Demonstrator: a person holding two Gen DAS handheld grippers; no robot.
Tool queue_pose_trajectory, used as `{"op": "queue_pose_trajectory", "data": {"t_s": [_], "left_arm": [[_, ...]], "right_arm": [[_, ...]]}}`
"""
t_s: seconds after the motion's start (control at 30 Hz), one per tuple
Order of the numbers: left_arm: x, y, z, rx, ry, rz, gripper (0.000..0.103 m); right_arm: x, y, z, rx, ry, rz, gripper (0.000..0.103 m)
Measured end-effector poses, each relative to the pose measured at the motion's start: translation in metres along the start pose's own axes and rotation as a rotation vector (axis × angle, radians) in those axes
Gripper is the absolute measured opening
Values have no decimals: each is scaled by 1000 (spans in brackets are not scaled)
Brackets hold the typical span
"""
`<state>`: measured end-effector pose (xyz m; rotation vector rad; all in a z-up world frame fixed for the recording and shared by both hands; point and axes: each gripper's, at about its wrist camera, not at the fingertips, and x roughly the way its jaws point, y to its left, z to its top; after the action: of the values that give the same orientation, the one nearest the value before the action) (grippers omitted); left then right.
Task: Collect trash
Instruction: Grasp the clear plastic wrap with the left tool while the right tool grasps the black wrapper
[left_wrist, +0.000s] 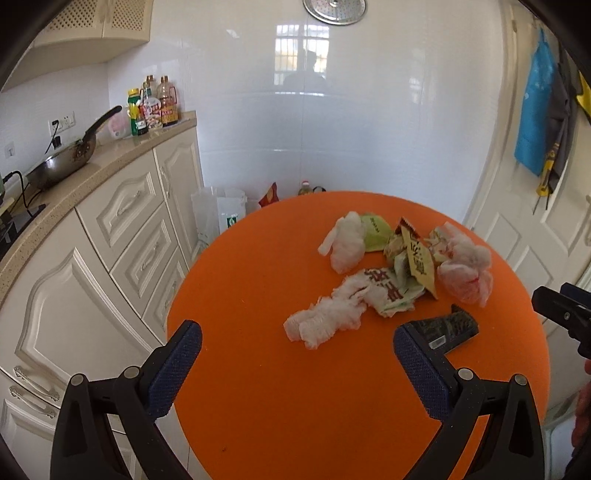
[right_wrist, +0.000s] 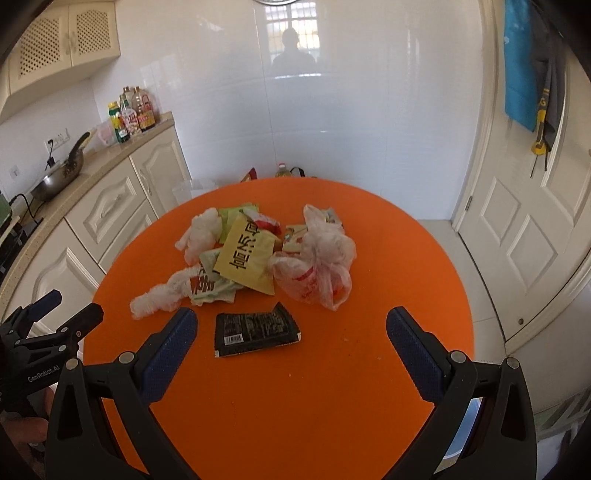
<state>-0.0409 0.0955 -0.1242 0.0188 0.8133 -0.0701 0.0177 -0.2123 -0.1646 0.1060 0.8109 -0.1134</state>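
several wrappers crowd black packet on orange table.

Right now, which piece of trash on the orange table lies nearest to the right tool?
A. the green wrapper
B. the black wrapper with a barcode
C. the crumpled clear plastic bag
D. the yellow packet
B: the black wrapper lies flat by itself between the open right tool and the trash pile farther back.

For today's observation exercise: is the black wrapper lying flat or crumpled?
Flat. The black wrapper lies spread on the orange table, barcode panel up, apart from the crumpled pile.
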Motion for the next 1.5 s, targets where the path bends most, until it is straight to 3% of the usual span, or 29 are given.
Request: {"op": "queue_pose_trajectory", "data": {"t_s": [0.23, 0.5, 0.53, 0.57, 0.6, 0.63, 0.7, 0.77, 0.97, 1.1, 1.17, 1.23, 1.4, 1.5], "left_arm": [[87, -1, 39, 101, 81, -24, 102], [177, -10, 74, 259, 144, -102, 100], [184, -9, 77, 258, 150, -124, 98], [190, -7, 79, 246, 161, -160, 87], [196, -6, 82, 226, 181, -199, 65], [201, -3, 84, 205, 195, -218, 64], [207, -1, 90, 201, 184, -218, 51], [213, 4, 95, 178, 181, -206, 32], [216, 10, 95, 108, 183, -217, 26], [222, 7, 97, 90, 178, -206, 26], [227, 5, 101, 82, 177, -201, 26], [231, 2, 105, 82, 177, -199, 26], [217, 3, 92, 79, 170, -188, 26], [183, 16, 49, 67, 162, -192, 26]], "right_arm": [[51, 9, -14, 12, 117, -5, 103], [82, 16, -17, 3, 173, -5, 103], [85, 17, -17, 4, 177, -3, 103], [89, 18, -17, 5, 182, -1, 103], [93, 19, -17, 5, 186, 1, 103], [97, 20, -18, 5, 190, 2, 103], [106, 22, -20, 7, 200, 9, 103], [114, 25, -21, 8, 207, 10, 103], [120, 38, -27, -67, 168, 3, 81], [117, 27, -26, -53, 158, 51, 52], [114, 20, -26, -56, 162, 69, 45], [113, 16, -25, -44, 168, 97, 44], [112, 11, -23, -11, 184, 152, 61], [113, 22, -24, -45, 187, 157, 65]]}}
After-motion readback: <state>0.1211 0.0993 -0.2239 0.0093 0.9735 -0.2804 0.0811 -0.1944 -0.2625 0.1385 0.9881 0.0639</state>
